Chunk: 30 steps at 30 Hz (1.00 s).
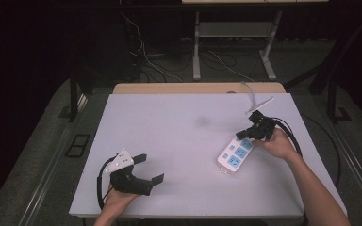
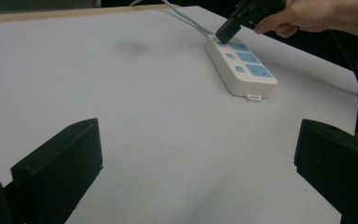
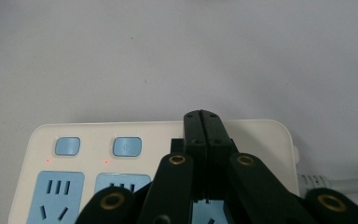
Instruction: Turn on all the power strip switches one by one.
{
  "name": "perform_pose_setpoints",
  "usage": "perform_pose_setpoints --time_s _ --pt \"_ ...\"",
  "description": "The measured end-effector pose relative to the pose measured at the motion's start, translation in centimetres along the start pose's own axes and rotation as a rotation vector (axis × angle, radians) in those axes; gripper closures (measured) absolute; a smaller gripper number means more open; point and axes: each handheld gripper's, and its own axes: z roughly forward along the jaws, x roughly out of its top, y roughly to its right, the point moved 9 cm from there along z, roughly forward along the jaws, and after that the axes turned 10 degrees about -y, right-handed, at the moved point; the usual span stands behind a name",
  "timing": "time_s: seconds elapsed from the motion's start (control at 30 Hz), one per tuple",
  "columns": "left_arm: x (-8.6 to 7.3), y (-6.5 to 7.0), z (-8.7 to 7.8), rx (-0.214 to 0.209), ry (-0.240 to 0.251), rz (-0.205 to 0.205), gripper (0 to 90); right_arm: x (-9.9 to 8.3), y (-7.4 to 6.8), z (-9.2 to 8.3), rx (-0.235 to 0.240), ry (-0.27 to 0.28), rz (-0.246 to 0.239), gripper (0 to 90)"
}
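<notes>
White power strip [image 1: 235,154] is pressed at its cable-end switch by the closed, empty right gripper [image 1: 246,133]; two indicator lamps are lit, the third is hidden beneath it.

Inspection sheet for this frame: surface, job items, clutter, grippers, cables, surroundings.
Surface: white table, bare apart from the job item.
Job's things: white power strip with blue sockets, lying flat at the right; two small red lights lit in the right gripper view.
Clutter: nothing seen.
Grippers: left gripper open, holding nothing; right gripper shut, tips on the strip's top near its cord end.
Cables: grey strip cord; black gripper cables.
Surroundings: dark floor, loose wires, desk legs behind.
</notes>
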Motion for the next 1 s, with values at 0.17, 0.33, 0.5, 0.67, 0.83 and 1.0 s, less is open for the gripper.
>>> perform_pose_setpoints --time_s 0.17,0.33,0.5,0.67,0.83,1.0 --pt "0.01 0.04 0.03 0.0 -0.001 0.003 0.0 0.01 0.04 0.06 0.002 0.0 0.004 90.0" --pt "0.05 0.03 -0.06 0.002 0.003 0.0 0.0 0.09 0.01 0.14 0.009 0.002 0.009 90.0" --pt "0.07 -0.07 -0.15 0.005 0.006 -0.001 0.0 0.08 0.01 0.19 0.001 0.0 0.007 90.0" --pt "0.1 -0.02 -0.2 0.007 0.007 0.002 0.0 0.02 -0.06 0.32 -0.018 -0.009 0.0 90.0" --pt "0.09 0.0 -0.44 0.01 0.014 0.0 0.0 -0.08 -0.03 0.27 -0.016 0.007 0.001 90.0" --pt "0.02 -0.25 -0.32 0.01 0.011 -0.008 0.0 -0.07 -0.04 0.26 -0.017 0.012 -0.001 90.0"
